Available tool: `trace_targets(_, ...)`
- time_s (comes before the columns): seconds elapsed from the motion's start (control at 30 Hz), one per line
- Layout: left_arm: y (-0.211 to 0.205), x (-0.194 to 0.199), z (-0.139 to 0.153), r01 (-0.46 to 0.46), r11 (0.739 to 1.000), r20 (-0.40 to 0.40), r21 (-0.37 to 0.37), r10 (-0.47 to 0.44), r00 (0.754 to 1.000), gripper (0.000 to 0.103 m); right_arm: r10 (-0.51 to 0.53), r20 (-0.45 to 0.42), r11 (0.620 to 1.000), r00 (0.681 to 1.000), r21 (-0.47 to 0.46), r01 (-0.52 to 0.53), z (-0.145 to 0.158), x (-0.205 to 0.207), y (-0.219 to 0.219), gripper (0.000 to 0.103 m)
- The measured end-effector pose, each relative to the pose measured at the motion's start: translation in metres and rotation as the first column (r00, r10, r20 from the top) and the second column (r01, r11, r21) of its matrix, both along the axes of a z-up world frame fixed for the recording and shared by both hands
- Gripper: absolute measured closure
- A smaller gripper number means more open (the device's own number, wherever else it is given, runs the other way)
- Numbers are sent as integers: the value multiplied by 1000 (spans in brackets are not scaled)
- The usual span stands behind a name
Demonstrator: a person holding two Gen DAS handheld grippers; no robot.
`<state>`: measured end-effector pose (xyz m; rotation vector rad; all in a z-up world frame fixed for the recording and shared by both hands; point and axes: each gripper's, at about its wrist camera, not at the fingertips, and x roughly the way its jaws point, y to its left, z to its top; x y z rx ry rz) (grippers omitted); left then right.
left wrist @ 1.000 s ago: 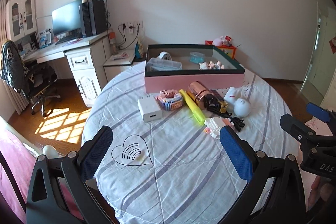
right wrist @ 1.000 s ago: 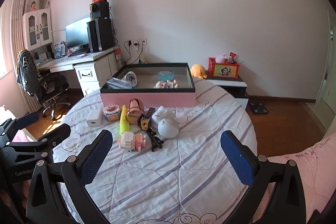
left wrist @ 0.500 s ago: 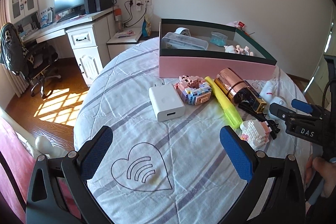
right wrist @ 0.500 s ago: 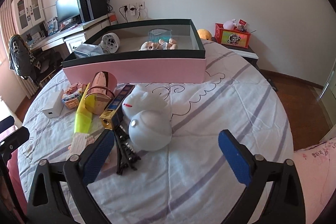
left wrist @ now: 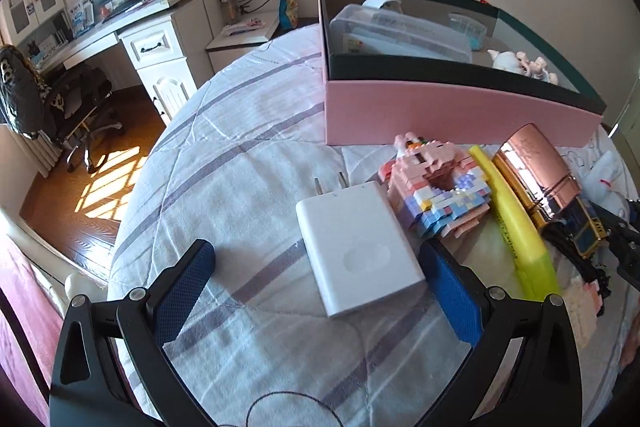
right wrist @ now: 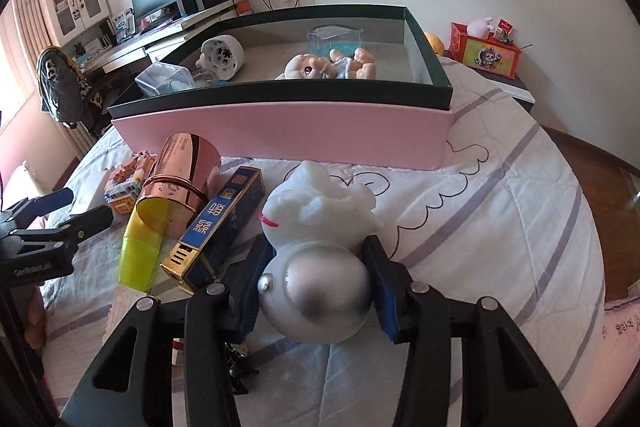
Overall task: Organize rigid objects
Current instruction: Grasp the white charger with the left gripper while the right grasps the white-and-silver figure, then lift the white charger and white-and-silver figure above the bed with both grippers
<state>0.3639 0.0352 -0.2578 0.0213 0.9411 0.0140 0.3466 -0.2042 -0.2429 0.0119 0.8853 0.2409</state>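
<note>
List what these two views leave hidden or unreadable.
- Left wrist view: the small pink block toy is mostly covered by the left gripper's finger and the yellow marker.
- Right wrist view: the black clip lies under the right gripper; whether its closing pads touch the white toy is unclear.
- Right wrist view: the white charger is hidden.

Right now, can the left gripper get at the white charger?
Probably yes: the left gripper is open, the white charger lies flat between its fingers, top clear. The brick model crowds its right finger.
</note>
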Motion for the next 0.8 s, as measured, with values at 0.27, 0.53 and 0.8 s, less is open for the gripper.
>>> trace_targets(0.27, 7, 7, 1, -11, 1000, 15, 16, 11, 1000, 4, -5, 3, 1000, 1000, -7, 5, 1, 1, 1, 55)
trace_targets(0.53, 1, -1, 8, 54, 998, 60, 23, -55, 997, 62, -3, 9, 1000, 1000, -28, 3, 1, -2, 4, 55)
trace_targets(0.8, 13, -39, 14, 83, 989, 109, -126, -69, 992, 62, -15, 52, 1000, 999, 25, 14, 10, -27, 0, 55)
